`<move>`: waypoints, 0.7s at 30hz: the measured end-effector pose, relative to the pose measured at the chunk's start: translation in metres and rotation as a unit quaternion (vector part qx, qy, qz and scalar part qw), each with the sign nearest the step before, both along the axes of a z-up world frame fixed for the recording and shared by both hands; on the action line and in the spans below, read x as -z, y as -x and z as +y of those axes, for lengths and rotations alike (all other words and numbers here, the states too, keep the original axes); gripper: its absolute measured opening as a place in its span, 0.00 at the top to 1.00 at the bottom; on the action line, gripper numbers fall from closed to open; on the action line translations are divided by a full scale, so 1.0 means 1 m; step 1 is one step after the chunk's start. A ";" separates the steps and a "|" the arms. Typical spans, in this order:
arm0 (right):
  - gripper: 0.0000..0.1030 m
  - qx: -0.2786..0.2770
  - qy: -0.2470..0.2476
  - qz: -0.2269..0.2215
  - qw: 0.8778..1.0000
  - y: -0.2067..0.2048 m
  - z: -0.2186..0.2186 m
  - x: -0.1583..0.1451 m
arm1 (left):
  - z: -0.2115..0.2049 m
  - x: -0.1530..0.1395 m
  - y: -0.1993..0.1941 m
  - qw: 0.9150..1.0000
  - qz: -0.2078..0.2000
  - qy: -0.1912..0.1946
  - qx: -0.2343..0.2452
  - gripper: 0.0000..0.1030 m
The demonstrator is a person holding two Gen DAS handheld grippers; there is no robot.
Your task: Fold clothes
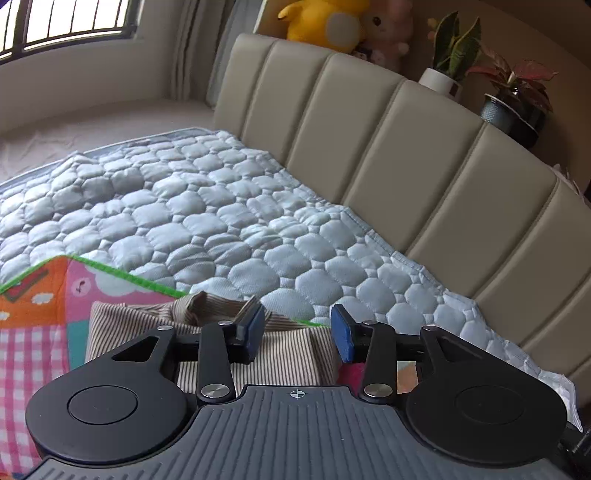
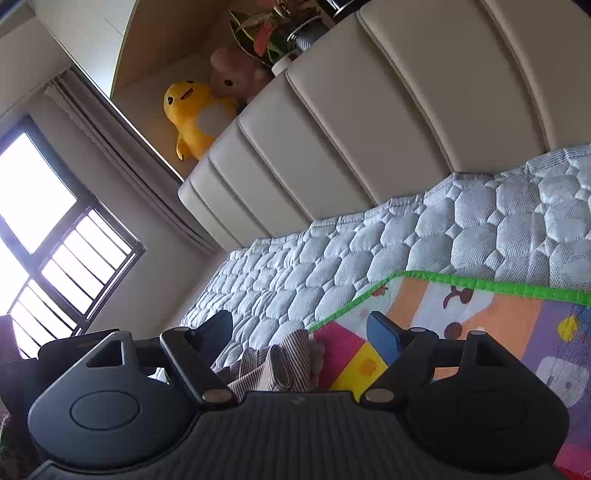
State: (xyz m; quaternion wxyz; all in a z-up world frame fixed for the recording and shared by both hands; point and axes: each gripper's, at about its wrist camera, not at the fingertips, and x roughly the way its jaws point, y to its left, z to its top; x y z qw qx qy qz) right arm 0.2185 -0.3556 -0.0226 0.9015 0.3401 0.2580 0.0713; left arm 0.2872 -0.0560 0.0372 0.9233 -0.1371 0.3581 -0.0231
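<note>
A brown-and-white striped garment lies on a colourful play mat on the bed. My left gripper is open just above it, blue pads apart; a raised fold of the cloth sits by the left pad. In the right wrist view a bunched part of the striped garment lies low between the fingers of my right gripper, which is open. The play mat with its green edge lies to the right there.
A pale blue quilted mattress cover spreads beyond the mat. A beige padded headboard stands behind it. Plush toys and potted plants sit on the ledge above. A barred window is at the left.
</note>
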 end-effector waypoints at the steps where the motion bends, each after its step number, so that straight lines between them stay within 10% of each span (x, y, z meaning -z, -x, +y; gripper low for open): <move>1: 0.21 -0.006 -0.002 0.006 1.000 -0.002 0.003 0.004 | 0.004 0.003 0.006 1.000 0.002 0.000 -0.003 0.45; 8: 0.19 -0.051 0.080 0.053 0.994 -0.009 0.049 0.031 | 0.053 0.052 0.054 0.999 0.017 -0.001 -0.052 0.09; 15: 0.19 -0.094 0.196 0.075 0.973 -0.016 0.115 0.064 | 0.092 0.097 0.039 0.993 0.108 -0.026 -0.030 0.01; 21: 0.33 -0.111 0.301 -0.009 0.947 -0.062 0.163 0.045 | 0.112 0.103 0.034 0.998 0.060 0.005 -0.001 0.01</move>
